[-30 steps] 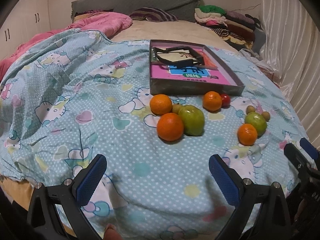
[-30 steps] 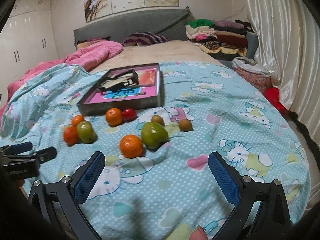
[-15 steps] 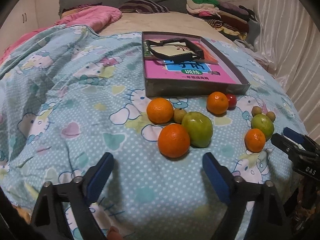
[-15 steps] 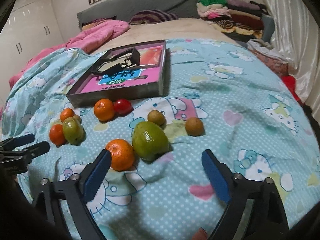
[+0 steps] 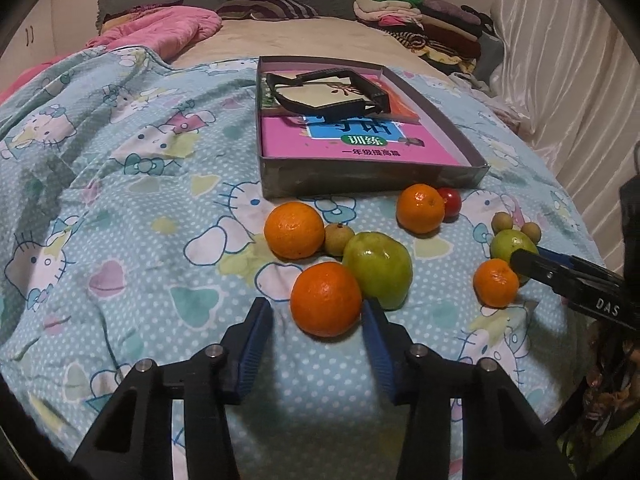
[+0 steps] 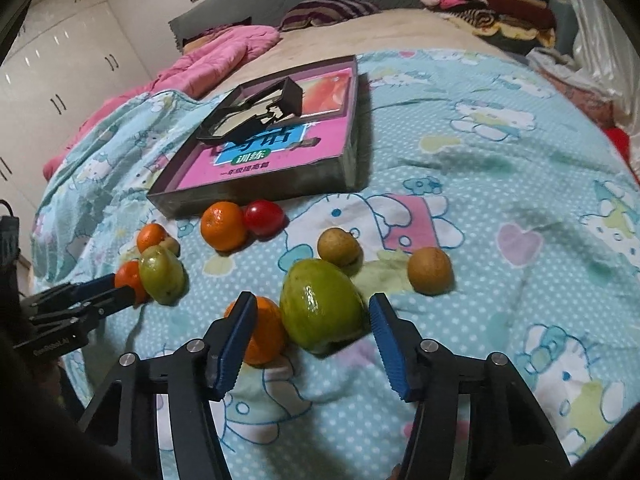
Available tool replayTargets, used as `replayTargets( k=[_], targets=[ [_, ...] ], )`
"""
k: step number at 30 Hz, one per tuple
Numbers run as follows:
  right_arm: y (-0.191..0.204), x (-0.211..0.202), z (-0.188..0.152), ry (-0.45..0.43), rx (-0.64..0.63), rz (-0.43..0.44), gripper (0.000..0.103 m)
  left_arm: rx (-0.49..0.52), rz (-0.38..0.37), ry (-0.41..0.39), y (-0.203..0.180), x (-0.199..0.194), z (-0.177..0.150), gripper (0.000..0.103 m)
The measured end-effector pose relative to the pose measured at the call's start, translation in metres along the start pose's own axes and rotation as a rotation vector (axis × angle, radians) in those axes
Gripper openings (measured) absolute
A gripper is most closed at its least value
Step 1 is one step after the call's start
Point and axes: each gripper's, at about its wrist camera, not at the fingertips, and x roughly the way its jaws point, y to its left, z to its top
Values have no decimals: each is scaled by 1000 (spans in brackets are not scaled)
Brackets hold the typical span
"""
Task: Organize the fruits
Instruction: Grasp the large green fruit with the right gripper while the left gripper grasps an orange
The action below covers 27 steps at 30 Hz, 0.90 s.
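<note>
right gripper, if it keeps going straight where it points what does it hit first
Most likely the large green fruit, which sits between the closing fingers of the right gripper. The left finger may brush the orange beside it; depth is hard to judge.

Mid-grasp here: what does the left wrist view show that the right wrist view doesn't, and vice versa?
Left wrist only: how the left gripper straddles the front orange, jaws just closing, gap at one pad. Right wrist only: how the right gripper straddles the big green fruit, jaws closing too, gaps both sides. Both: the tray, the red tomato.
</note>
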Motion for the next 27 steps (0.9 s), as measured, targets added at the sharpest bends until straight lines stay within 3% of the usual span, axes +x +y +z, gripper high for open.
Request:
replayTargets(
  k=[6,15,19,27],
  targets=[
    [-14,9,7,38,60,88,58,12,-23,4,-1,6,4,42],
    [-19,18,12,74,67,146,54,3,-45,18,-5,21,6,39],
    [-19,17,12,66,49,126,43,-6,-64,18,-2,23,8,37],
    [-12,0,5,8,13,83,43,-13,-84,9,2,13,10,35]
  ],
)
